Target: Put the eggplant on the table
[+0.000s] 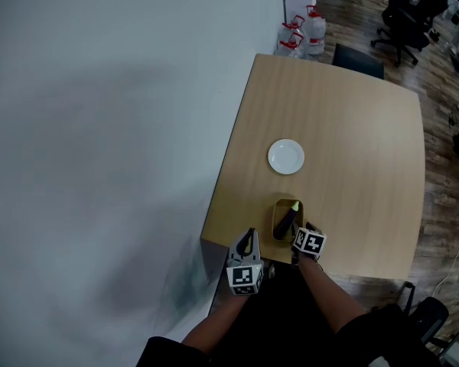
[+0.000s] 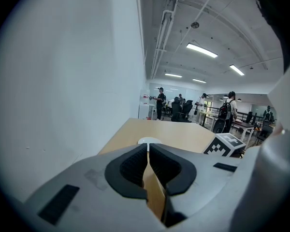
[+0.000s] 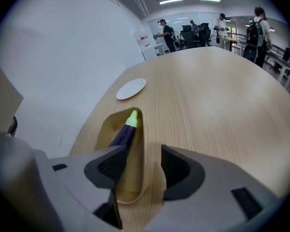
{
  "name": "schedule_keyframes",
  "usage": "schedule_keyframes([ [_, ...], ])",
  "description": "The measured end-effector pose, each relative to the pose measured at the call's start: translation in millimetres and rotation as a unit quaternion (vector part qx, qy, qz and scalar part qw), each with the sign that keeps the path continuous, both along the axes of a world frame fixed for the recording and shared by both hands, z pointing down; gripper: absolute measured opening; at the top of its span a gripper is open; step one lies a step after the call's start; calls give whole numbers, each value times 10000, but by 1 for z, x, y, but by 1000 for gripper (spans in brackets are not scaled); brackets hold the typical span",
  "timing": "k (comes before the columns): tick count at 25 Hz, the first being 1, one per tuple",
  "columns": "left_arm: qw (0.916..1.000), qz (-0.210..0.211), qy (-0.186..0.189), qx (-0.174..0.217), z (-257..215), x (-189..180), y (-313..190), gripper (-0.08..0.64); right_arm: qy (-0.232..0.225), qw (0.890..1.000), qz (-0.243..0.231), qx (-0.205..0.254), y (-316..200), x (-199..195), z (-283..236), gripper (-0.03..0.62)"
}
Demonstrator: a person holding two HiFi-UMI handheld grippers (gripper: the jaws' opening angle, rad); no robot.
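Grey jaws of the right gripper [image 3: 142, 157] stand spread wide, angled down over the near end of the tray [image 3: 102, 132]. Nothing is pinched. What sits in the gap is the tray's right wall and bare wood, not the vegetable.

Left gripper [image 2: 148, 149]: jaws pressed together, empty, held near the table's near left corner, just beside the right one. It appears idle.

Tray: tan, oblong, shallow, lying lengthwise away from the person near the front edge of the table [image 1: 352, 144]. Its only content is the eggplant [image 3: 123, 134], dark purple with a pale green stem end pointing away. It lies along the tray's left side, and its near end passes behind the right gripper's left pad. Whether that pad touches it cannot be told.

Step in hand, as a judgement: the approach to the pick. The eggplant has not been lifted and the task is barely begun.

Next move likely calls for shifting the open jaws leftward so they straddle the purple body rather than the tray wall, then lowering and closing. Risk: catching the rim and dragging the light tray, or the smooth skin slipping.

Beyond the tray, well apart: a white plate [image 1: 286, 157], round and empty. Bare wood on every side offers room to set the eggplant down.

Far end: water bottles [image 1: 306, 30] on the floor, and a dark chair [image 1: 358, 58] at the table's far edge.
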State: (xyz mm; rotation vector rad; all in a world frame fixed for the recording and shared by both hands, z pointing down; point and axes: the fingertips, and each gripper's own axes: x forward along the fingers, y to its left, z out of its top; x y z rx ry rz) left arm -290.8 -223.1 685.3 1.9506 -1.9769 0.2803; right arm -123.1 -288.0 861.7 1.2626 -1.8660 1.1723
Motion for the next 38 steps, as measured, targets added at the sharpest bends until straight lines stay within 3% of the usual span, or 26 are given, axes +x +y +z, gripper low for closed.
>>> schedule_keyframes([
  [10, 9990, 116, 99, 409, -34, 20, 8, 23, -560, 9974, -147, 420, 5, 17, -63, 281],
  [15, 9974, 334, 57, 640, -56, 32, 21, 23, -796, 9915, -393, 954, 13, 20, -108, 276],
  [19, 9958, 397, 231, 795, -66, 45, 26, 23, -791, 9848, -520, 1455, 22, 31, -148, 238],
  [24, 9922, 756, 532, 834, -78, 89, 29, 23, -653, 9788, -522, 1871, 40, 71, -190, 202],
  [31, 9862, 1149, 710, 954, -102, 146, 42, 23, -890, 9648, -266, 2462, 70, 122, -247, 69],
  [38, 9806, 1468, 582, 1159, -124, 237, 57, 23, -824, 9434, 56, 3212, 100, 223, -294, 61],
])
